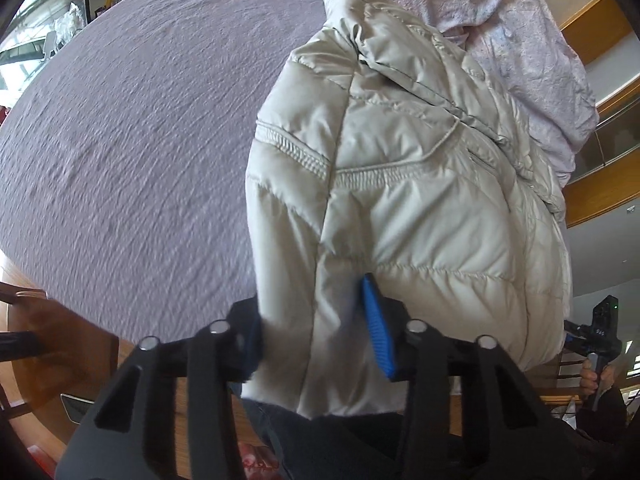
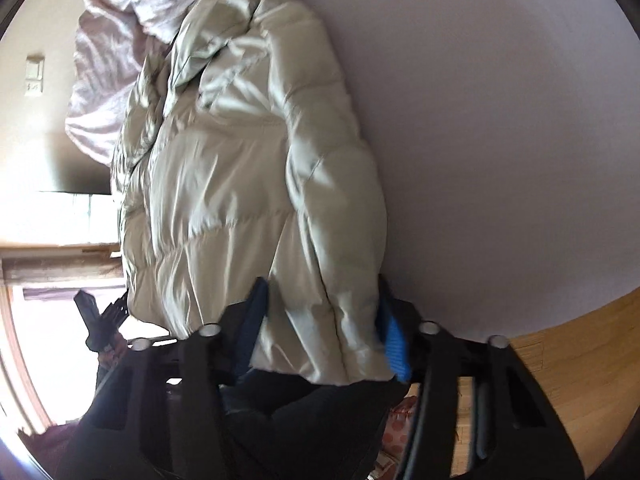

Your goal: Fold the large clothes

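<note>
A pale cream puffer jacket (image 1: 400, 184) lies on a lilac bed sheet (image 1: 140, 120), its hem toward me at the bed's near edge. My left gripper (image 1: 316, 332) is shut on a thick fold of the jacket's hem, which bulges between its blue pads (image 1: 378, 332). My right gripper (image 2: 320, 332) is shut on another part of the same hem of the jacket (image 2: 240, 168), the fabric filling the gap between its blue pads (image 2: 394, 340). The right gripper also shows in the left wrist view (image 1: 600, 332), and the left gripper in the right wrist view (image 2: 96, 312).
A crumpled pink patterned cloth (image 1: 520, 40) lies at the far end of the bed beyond the jacket's collar; it also shows in the right wrist view (image 2: 108, 64). Wooden floor (image 2: 560, 360) lies below the bed edge. Wooden furniture (image 1: 600, 184) stands to the right.
</note>
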The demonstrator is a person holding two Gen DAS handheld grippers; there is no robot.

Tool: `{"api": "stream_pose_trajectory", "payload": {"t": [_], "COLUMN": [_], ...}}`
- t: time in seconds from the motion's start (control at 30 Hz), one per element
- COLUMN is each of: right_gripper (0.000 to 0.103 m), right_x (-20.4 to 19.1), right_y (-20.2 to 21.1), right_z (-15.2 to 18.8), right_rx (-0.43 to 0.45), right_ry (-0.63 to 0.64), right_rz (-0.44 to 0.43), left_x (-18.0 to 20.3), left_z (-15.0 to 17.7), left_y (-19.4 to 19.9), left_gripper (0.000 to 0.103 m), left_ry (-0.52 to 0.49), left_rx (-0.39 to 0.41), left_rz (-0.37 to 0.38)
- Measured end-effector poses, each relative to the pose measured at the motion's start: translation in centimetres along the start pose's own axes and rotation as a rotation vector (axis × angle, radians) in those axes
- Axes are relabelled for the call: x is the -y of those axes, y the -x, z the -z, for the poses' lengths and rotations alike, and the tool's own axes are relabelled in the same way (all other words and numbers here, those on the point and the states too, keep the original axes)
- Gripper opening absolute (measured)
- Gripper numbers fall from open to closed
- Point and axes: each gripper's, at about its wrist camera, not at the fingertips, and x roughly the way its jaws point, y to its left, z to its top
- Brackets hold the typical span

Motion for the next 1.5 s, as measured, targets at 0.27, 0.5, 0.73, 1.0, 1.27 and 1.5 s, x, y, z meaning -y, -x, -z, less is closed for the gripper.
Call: {"api": "stream_pose_trajectory", "payload": {"t": [0.27, 0.5, 0.73, 1.0, 1.27, 1.5], "right_gripper": [0.010, 0.009, 0.009, 0.009, 0.009, 0.009], "right_x": [-4.1, -8.5, -10.8, -14.2, -15.7, -16.6], "right_y": [2.2, 6.9, 10.5, 10.1, 8.6, 5.0], "right_z": [-1.0, -4.4, -9.2, -14.6, -20.0, -24.0], "right_rx": [0.118, 0.321, 0.490, 0.581, 0.655, 0.643], "right_ry": [0.149, 0.242, 0.265, 0.273, 0.195, 0.150], "right_rz": [-0.051, -0.067, -0.057, 0.006, 0.094, 0.197], "left_x": [1.2, 4.0, 7.6, 10.5, 12.5, 12.2], "left_z": [-0.6, -5.3, -11.6, -18.6, -24.4, -28.0], "left_y": [3.3, 7.2, 9.3, 8.9, 6.7, 1.6], "left_gripper": [0.008, 0.008, 0.008, 0.008, 0.008, 0.008], "left_ry": [-0.027, -0.073, -0.113, -0.119, -0.103, -0.068], "left_rx": [0.093, 0.229, 0.358, 0.406, 0.419, 0.365], "left_rz": [0.001, 0.005, -0.025, -0.058, -0.082, -0.143]}}
